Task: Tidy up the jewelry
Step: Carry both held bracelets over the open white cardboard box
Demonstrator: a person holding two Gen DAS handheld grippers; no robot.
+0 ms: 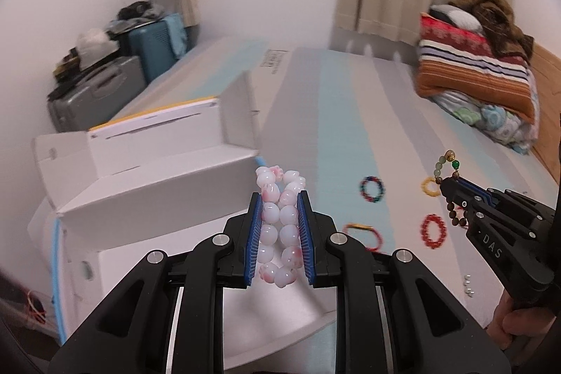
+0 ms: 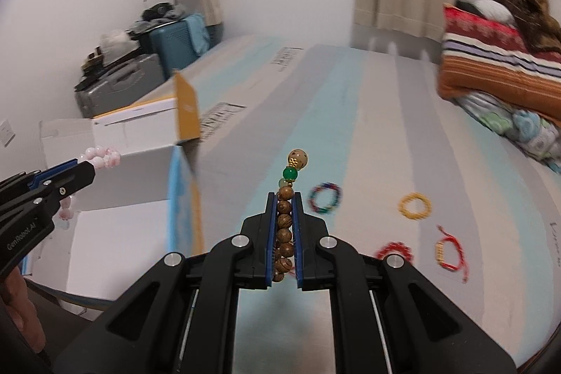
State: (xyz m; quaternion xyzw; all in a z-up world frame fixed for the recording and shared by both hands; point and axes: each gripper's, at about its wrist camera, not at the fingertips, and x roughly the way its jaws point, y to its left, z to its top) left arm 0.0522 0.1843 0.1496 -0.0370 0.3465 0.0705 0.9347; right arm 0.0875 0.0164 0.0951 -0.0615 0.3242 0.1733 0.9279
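Note:
My left gripper [image 1: 280, 198] is shut on a pink and white bead bracelet [image 1: 280, 219] and holds it just right of an open white cardboard box [image 1: 150, 195]. My right gripper [image 2: 284, 197] is shut on a brown wooden bead bracelet [image 2: 284, 233] with green beads at its top, held above the striped bed sheet. The right gripper [image 1: 452, 188] also shows at the right of the left wrist view. The left gripper [image 2: 87, 169] shows at the left of the right wrist view, beside the box [image 2: 133, 177].
On the sheet [image 2: 368, 114] lie a multicolour bracelet [image 2: 325, 198], a yellow one [image 2: 415, 205], a red bead one [image 2: 394, 249] and a red cord one [image 2: 447, 249]. Small silver beads [image 1: 468, 286] lie near the bed edge. Folded blankets [image 1: 480, 72] are stacked far right. Suitcases [image 1: 105, 86] stand far left.

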